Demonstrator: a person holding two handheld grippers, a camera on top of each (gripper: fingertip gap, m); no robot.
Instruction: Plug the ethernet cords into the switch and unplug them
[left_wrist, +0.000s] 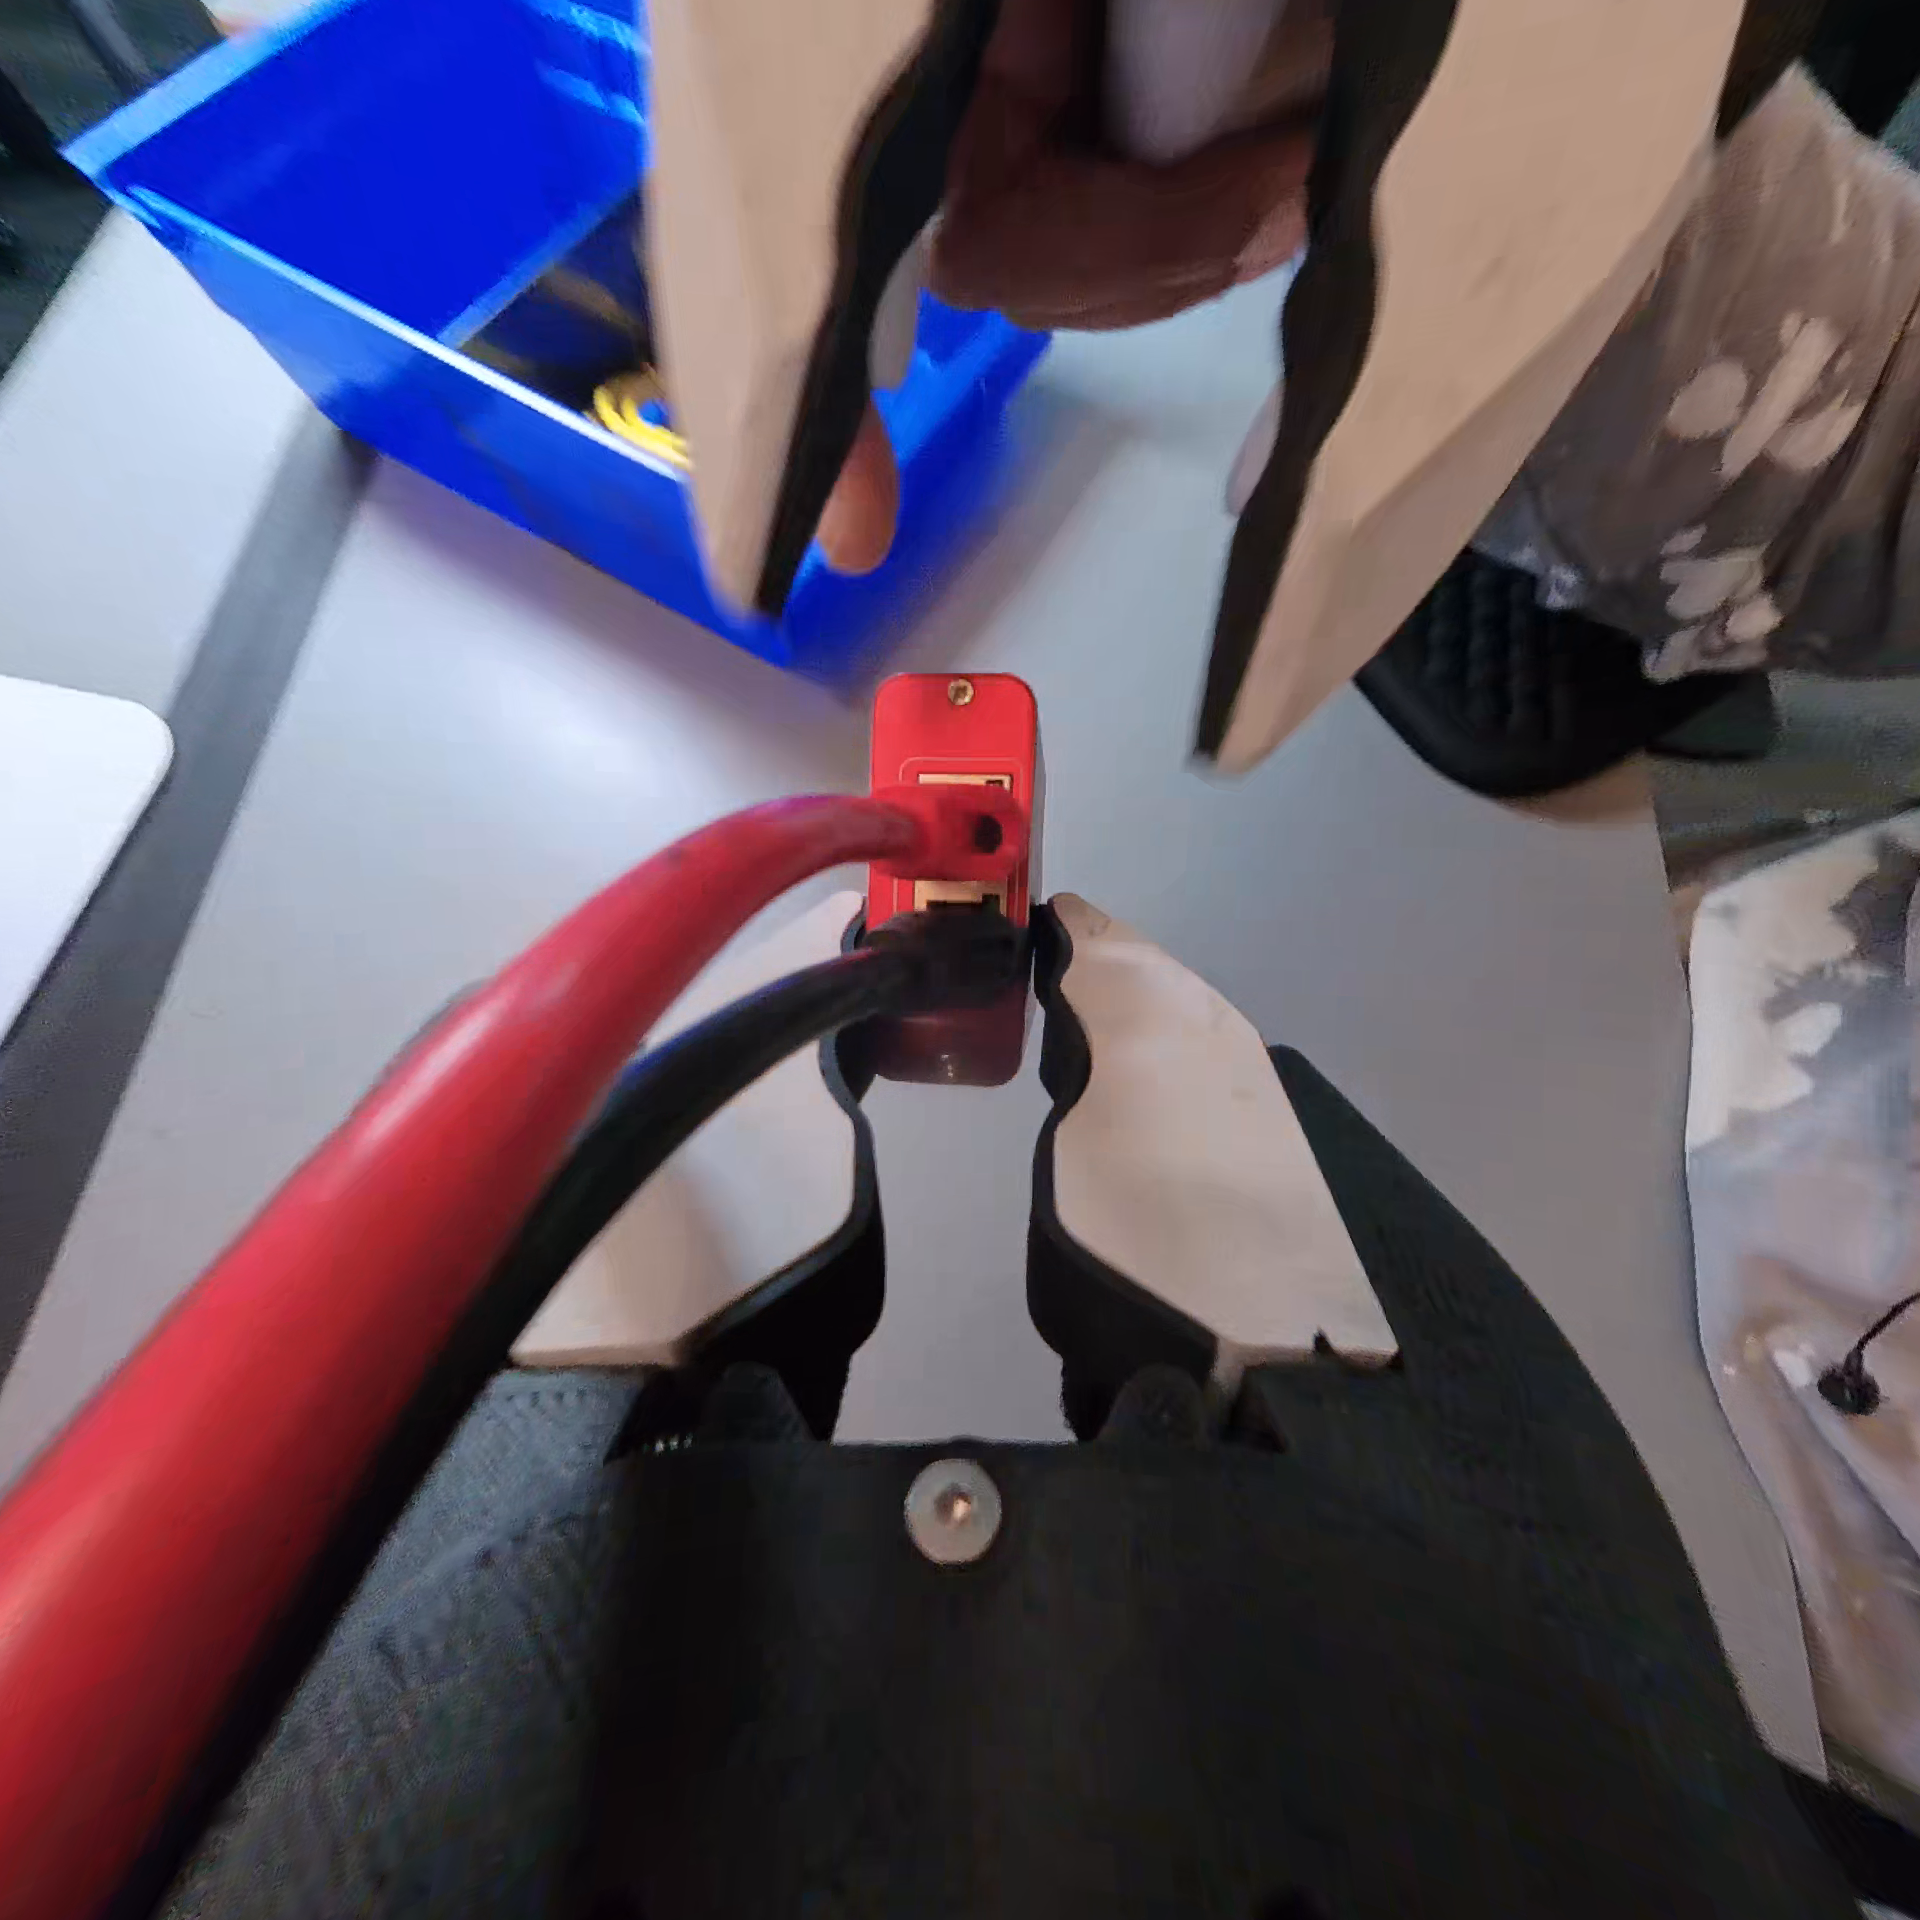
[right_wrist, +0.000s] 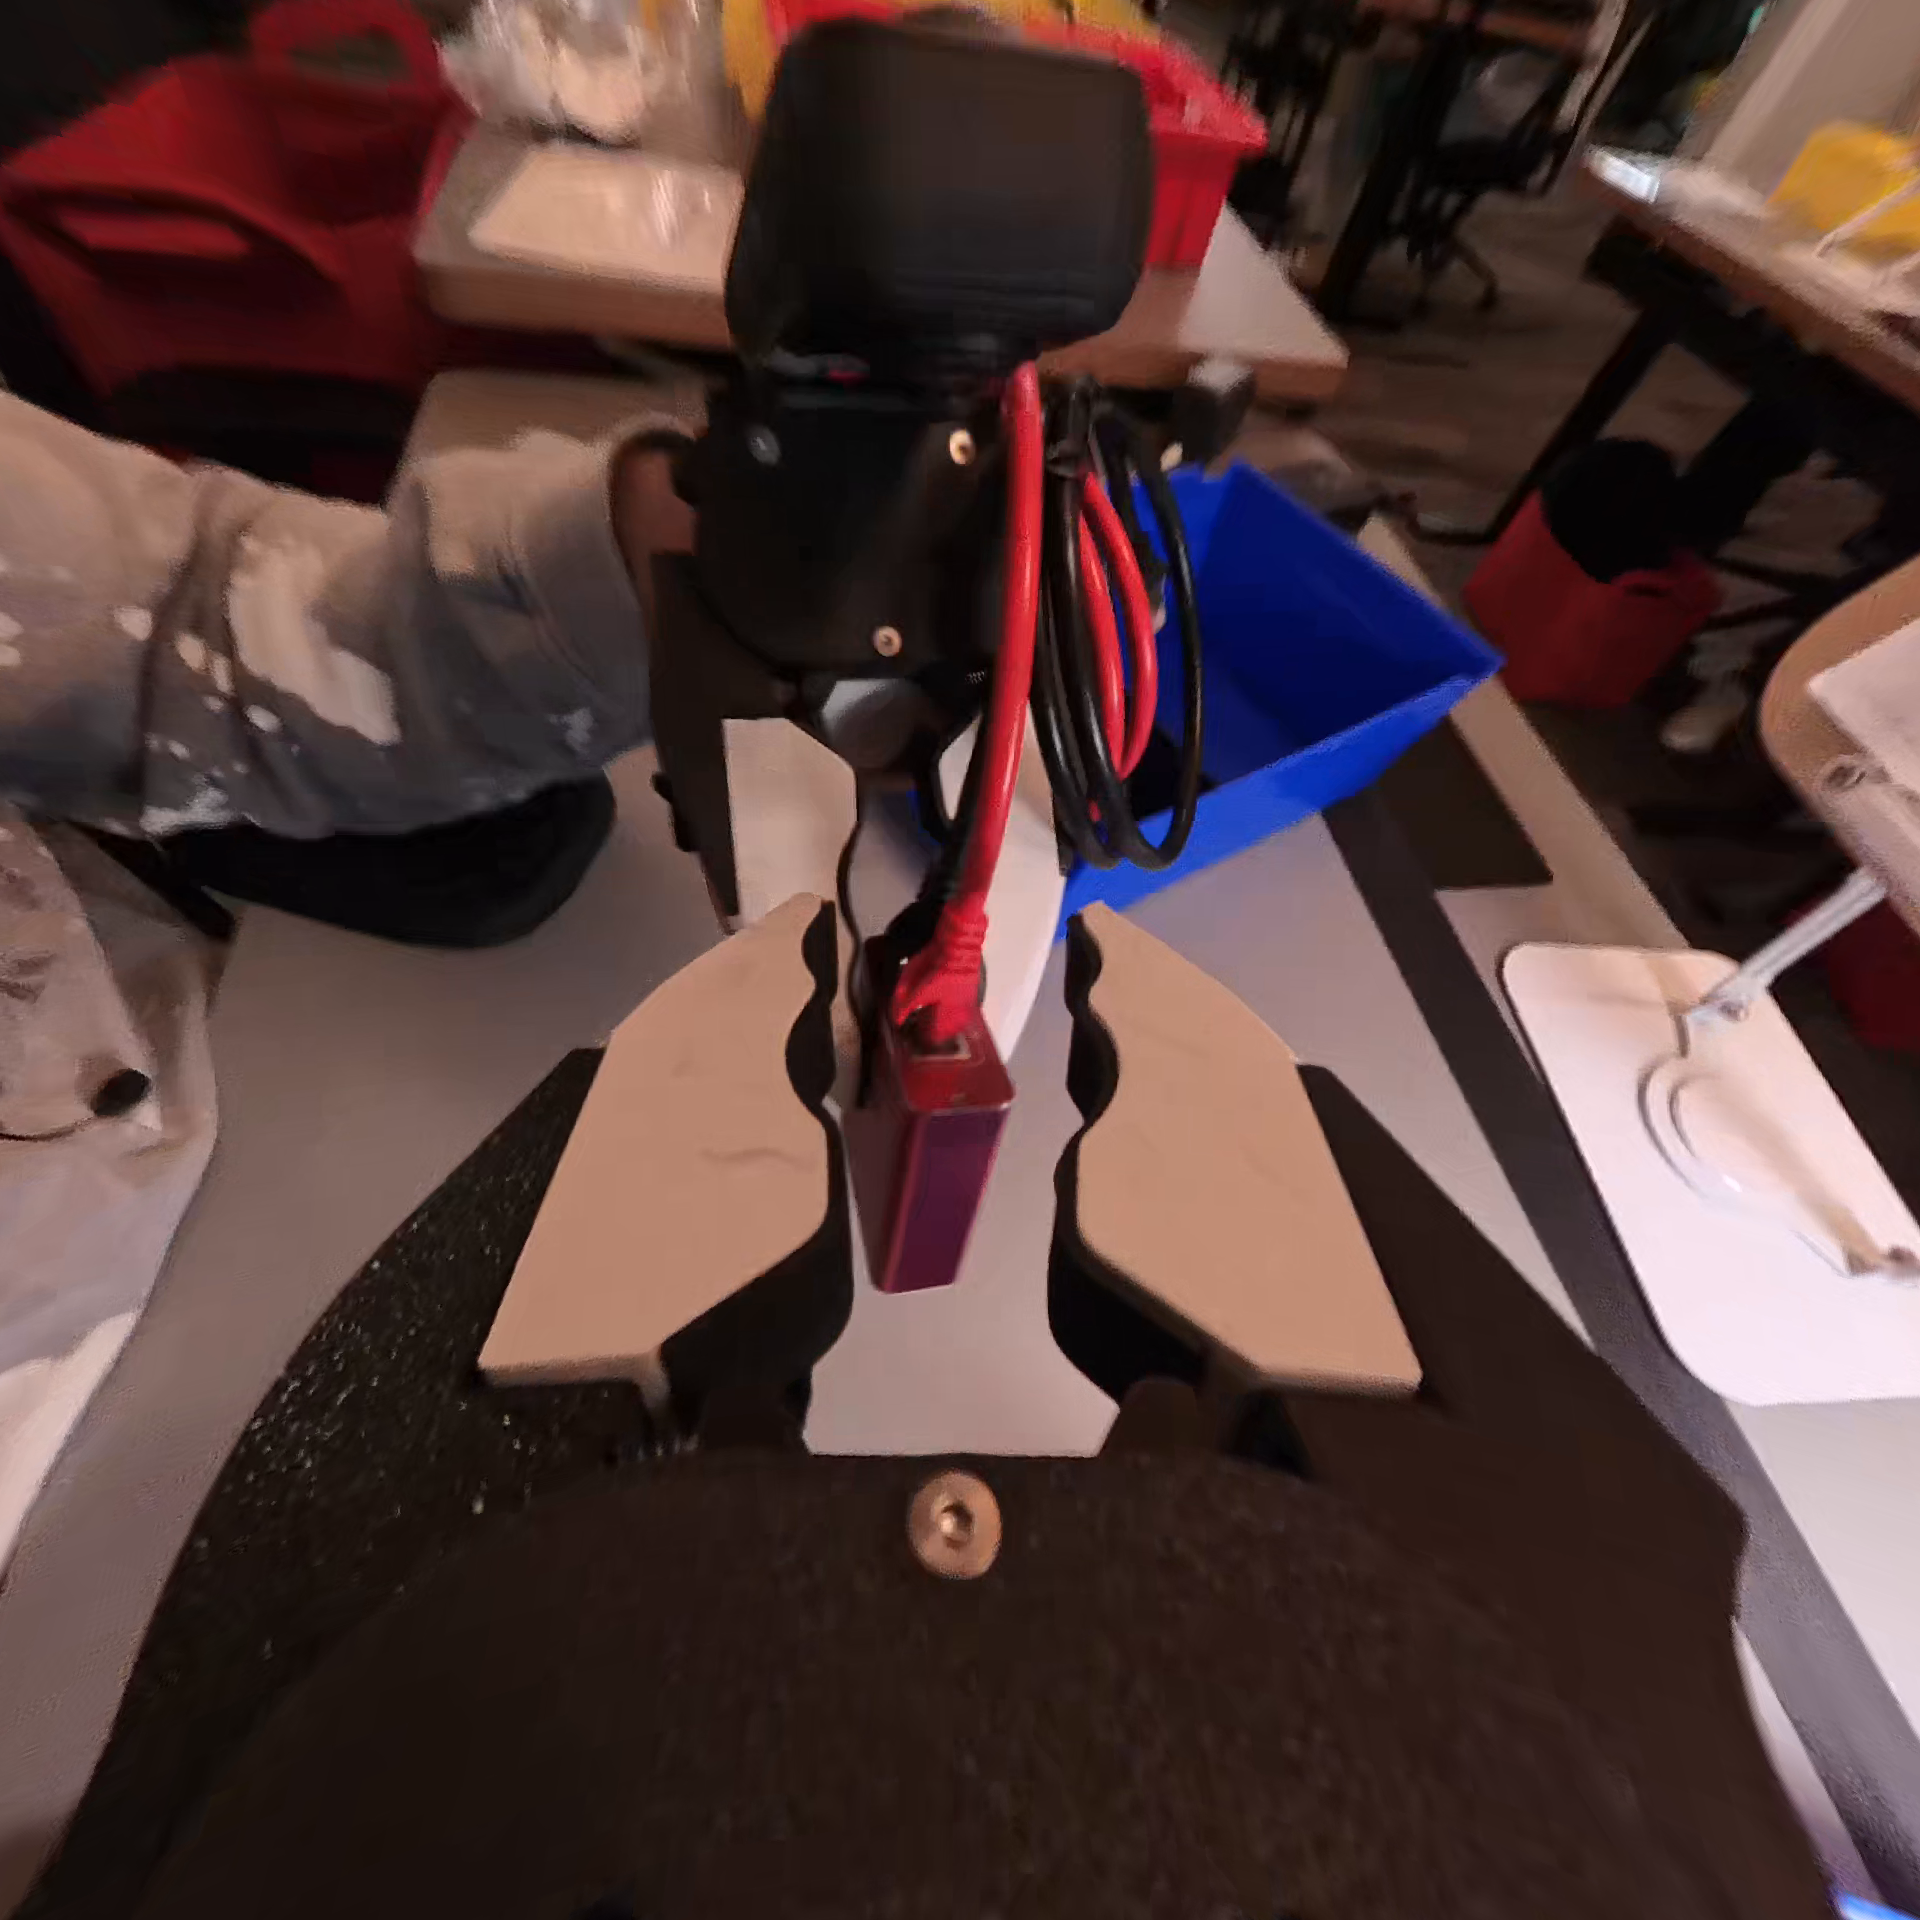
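Grey laminate, the table (left_wrist: 468, 727) spreads beneath both sets of our jaws, and on it, beyond and to the left of the left jaws, sits the blue bin (left_wrist: 343, 260) with a coil of yellow cable (left_wrist: 634, 410) showing inside; in the right wrist view the same blue bin (right_wrist: 1320, 665) lies beyond and to the right of the right jaws. Our right gripper (left_wrist: 997, 644) hangs above and beyond the left jaws in the left wrist view, its pale fingers spread wide and grasping nothing, with a hand visible between them higher up. Our left gripper (left_wrist: 951, 920) is clenched on the lower end of the red switch (left_wrist: 956, 852), whose port face points back at the camera. In the right wrist view that left gripper (right_wrist: 904, 904) comes down from beyond, and the switch (right_wrist: 935, 1164) sits in the gap between the open right gripper (right_wrist: 951, 961) fingers, touching neither of them as far as we can tell. A red ethernet cord (left_wrist: 468, 1091) is plugged into a middle port and sweeps toward the lower left of the left jaws; a black ethernet cord (left_wrist: 727, 1029) is plugged in just below it, right between the left fingertips. An empty port shows above the red plug and another between the two plugs.
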